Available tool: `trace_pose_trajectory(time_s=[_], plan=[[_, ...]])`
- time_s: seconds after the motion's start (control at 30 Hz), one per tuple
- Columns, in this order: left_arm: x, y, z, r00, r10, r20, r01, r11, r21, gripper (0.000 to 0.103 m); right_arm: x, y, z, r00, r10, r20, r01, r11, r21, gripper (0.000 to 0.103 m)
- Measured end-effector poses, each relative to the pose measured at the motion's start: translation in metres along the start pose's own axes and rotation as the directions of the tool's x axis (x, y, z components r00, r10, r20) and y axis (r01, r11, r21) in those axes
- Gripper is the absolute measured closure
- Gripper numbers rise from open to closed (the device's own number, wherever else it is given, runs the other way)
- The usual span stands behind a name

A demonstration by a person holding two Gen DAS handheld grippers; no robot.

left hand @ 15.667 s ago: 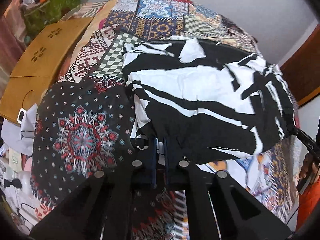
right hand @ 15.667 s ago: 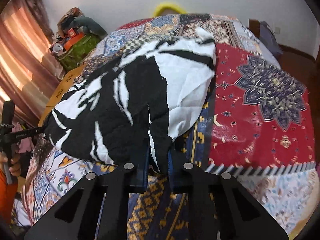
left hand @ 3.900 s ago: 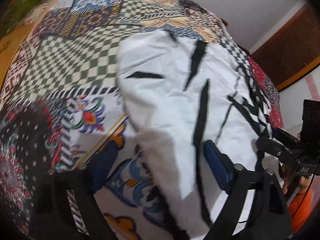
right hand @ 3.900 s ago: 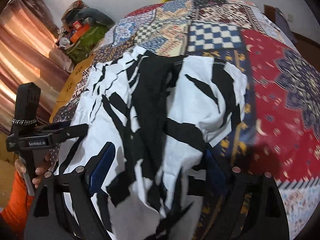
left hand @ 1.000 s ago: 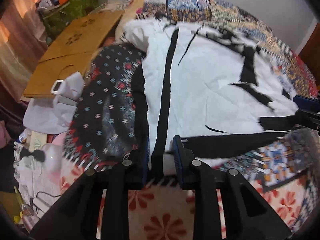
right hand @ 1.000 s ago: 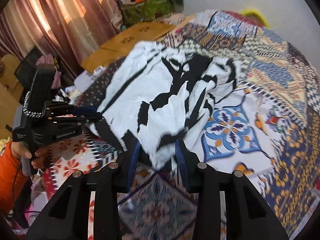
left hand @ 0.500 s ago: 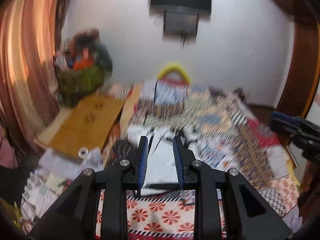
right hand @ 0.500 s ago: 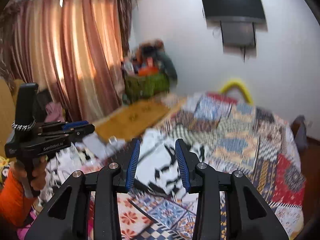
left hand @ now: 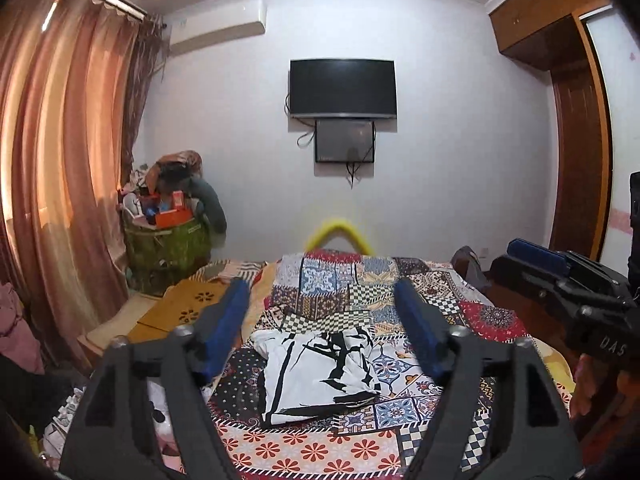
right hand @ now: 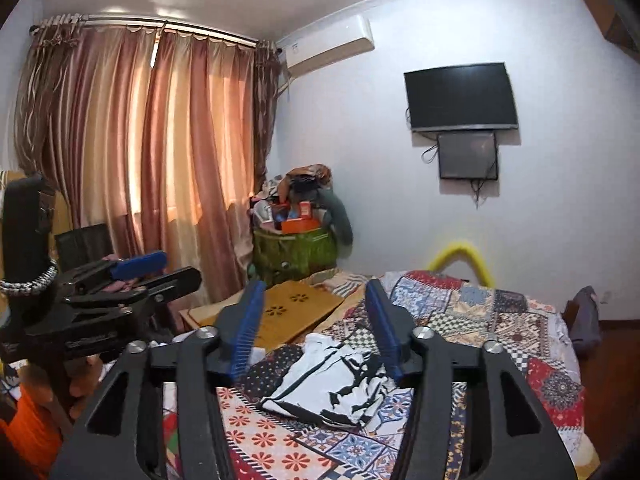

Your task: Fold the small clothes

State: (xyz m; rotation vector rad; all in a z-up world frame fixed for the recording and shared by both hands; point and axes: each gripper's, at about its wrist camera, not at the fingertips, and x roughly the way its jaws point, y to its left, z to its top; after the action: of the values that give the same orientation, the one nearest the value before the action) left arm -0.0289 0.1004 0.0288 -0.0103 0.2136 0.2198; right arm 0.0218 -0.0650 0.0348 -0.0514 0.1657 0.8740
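both hand-held grippers just opened, empty, above folded garment; possibly clothes-filled basket beyond

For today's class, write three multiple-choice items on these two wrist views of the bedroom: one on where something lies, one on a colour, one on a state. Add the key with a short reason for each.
1. Where does the black-and-white garment lie?
A. on the patchwork bedspread
B. on the wooden board
C. in the green basket

2. What colour are the pads of the left hand-held gripper?
A. red
B. blue
C. yellow

3. In what state is the right hand-held gripper?
A. shut on the garment
B. shut on nothing
C. open, holding nothing

Key: 1 A, the garment rests folded on the quilt, beside the board and apart from the basket. 2 B, both pads show blue against the black frame. 3 C, its jaws have just been opening and stand apart, with the garment lying on the bed beyond them.
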Motion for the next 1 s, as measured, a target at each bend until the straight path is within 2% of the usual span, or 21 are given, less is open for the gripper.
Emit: trace_pose_trajectory(time_s=[0.13,0.2,0.3,1.0], plan=[[-0.011,-0.003,-0.001,1.000,0.017,0.018,-0.017,1.000,0.003,0.009,-0.007,0.002,-0.005,0.999,-0.044,0.013,0.044,0.999,-0.003,0.020],[-0.014,-0.001,-0.002,1.000,0.019,0.020,-0.019,1.000,-0.009,0.003,-0.006,0.001,-0.005,0.998,-0.056,0.015,0.056,0.998,0.002,0.014],[-0.018,0.001,-0.003,1.000,0.019,0.022,-0.019,0.999,-0.030,0.000,-0.006,0.001,-0.005,0.997,-0.072,0.016,0.072,0.997,0.004,0.000],[-0.011,0.006,-0.015,1.000,0.030,-0.009,-0.031,0.998,-0.061,0.000,-0.009,0.001,-0.013,0.997,-0.076,-0.007,0.076,0.997,0.015,0.000]])
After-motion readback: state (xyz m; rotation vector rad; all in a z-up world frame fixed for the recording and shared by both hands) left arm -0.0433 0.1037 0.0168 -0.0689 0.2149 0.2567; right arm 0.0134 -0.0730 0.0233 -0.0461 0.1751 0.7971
